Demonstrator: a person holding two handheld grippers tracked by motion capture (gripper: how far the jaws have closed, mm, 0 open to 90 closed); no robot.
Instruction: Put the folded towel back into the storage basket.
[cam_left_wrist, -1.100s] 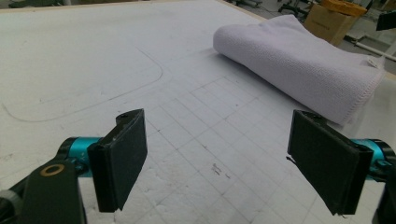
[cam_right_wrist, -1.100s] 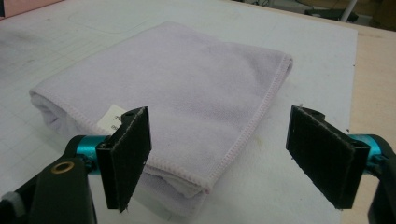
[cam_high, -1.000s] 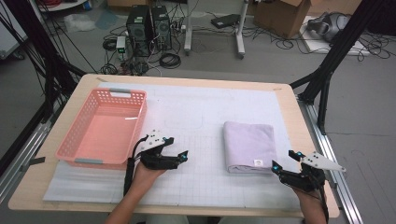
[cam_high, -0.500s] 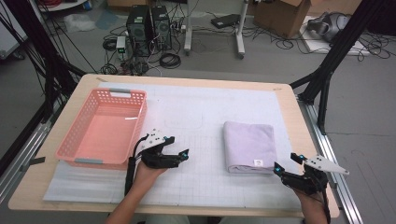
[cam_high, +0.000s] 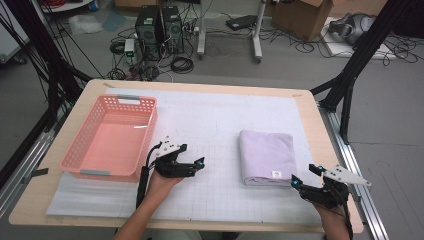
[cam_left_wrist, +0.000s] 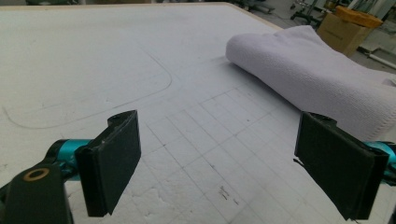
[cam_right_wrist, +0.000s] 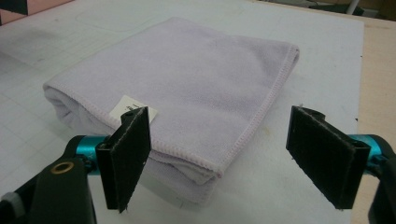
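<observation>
Towel (cam_right_wrist: 187, 84) shows its label close in right gripper view; jaws apart.

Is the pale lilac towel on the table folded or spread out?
Folded. The pale lilac towel lies as a compact rectangle with stacked layers showing at its near edge and a rounded fold along one side, on the white gridded mat.

Towel's (cam_left_wrist: 322, 79) far end (cut by frame edge), label (cam_right_wrist: 133, 108) print too small

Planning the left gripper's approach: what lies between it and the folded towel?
Nothing: in the high view, bare gridded white mat separates the left gripper from the folded lilac towel. The left gripper view shows the same bare stretch.
</observation>
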